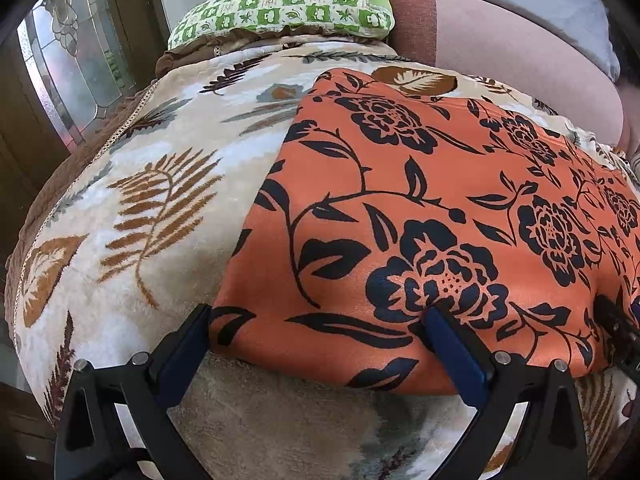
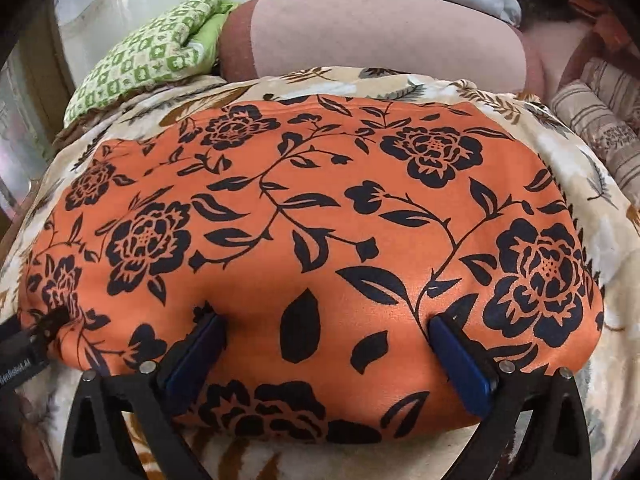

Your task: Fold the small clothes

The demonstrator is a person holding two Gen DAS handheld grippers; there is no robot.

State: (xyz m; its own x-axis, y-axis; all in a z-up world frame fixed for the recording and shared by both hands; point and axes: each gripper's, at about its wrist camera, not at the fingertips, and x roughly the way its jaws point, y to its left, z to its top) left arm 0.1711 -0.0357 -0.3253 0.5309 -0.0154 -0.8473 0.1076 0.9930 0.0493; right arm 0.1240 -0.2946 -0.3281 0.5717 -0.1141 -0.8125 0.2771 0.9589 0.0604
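Orange floral garment (image 2: 312, 216) lying flat on a leaf-print fleece blanket (image 1: 132, 184) as both grippers are pressing down at its near edge.

The cloth is looking thin, light and limp, likely a little slick, so the near hem and its corners are seeming the surest places to pinch. The left gripper (image 1: 320, 316) is resting with its jaws wide apart, one blue finger off the garment's left corner, the other on the fabric. The right gripper (image 2: 324, 322) is sitting likewise, jaws spread, both fingers on the cloth and gripping nothing. The left wrist view is taking in a leaded-glass door (image 1: 76, 64) and the garment's left edge; the right wrist view alone is showing the whole garment, its right edge and a striped bundle (image 2: 592, 128). A green checked pillow (image 2: 148, 60) is lying beyond in both.
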